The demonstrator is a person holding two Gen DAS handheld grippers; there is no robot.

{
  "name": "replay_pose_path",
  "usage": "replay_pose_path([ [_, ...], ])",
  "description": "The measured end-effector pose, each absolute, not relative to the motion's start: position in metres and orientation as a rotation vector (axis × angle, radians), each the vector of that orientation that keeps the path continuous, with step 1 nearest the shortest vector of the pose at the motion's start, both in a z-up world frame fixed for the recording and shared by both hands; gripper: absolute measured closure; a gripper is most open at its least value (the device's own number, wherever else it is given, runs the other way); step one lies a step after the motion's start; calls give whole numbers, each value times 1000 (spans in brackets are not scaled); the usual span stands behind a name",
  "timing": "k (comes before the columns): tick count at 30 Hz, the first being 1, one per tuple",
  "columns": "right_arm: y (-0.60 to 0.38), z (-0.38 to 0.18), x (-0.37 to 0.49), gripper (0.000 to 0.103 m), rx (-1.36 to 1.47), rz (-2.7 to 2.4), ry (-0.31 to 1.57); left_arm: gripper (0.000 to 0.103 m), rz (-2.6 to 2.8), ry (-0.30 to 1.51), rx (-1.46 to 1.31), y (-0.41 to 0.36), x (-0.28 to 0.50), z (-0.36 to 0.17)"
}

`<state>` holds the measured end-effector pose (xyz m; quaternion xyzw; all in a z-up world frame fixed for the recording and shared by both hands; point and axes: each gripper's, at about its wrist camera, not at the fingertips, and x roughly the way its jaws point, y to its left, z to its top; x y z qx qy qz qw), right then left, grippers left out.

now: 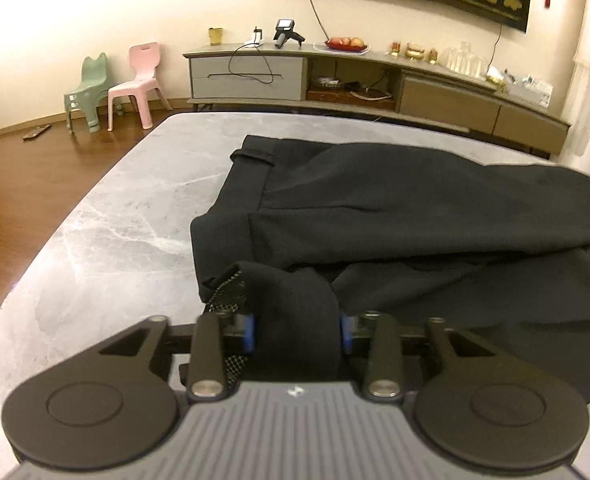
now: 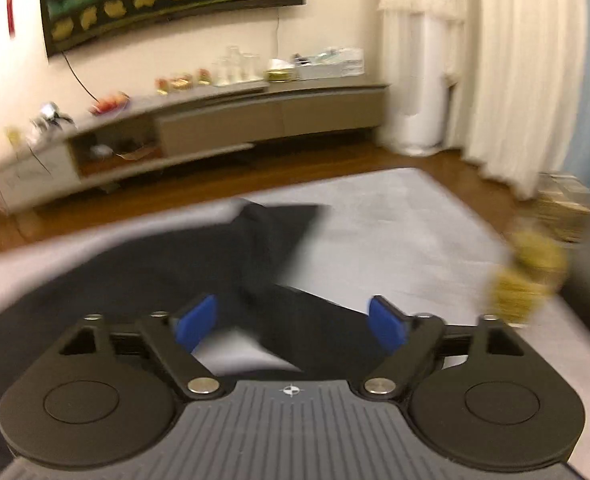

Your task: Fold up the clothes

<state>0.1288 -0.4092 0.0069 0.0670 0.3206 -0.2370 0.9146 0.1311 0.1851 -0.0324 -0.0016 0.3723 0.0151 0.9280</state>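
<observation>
left wrist view: black trousers (image 1: 395,208) lie part-folded on the grey marble worktop (image 1: 115,208), waistband end toward the far left, 1 layer doubled over the other. a bunched fold of the cloth, with mesh lining showing beside it, is pinched in your left tool (image 1: 297,330); its blue pads press the bundle from both sides, so the jaws stand part closed on a thick wad. likely you hold this edge up to carry it over for the next fold.

right wrist view: blurred. your right tool (image 2: 293,320) has its jaws spread wide, blue pads clear of everything, nothing gripped. a trouser leg (image 2: 271,240) runs on the worktop beneath and beyond the gap, its end pointing away. judged: this tool is free to take a new hold on the cloth.
</observation>
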Motion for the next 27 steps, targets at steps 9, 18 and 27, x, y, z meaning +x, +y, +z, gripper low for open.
replay_pose_path([
  [9, -427, -64, 134, 80, 179, -369, 876, 78, 79, 803, 42, 177, 132, -44],
  [18, -450, 60, 17, 103, 588, -322, 353, 96, 0, 570, -278, 229, 112, 34],
  [27, -475, -6, -1, 102, 771, -592, 510, 95, 70, 699, -193, 239, 149, 17],
])
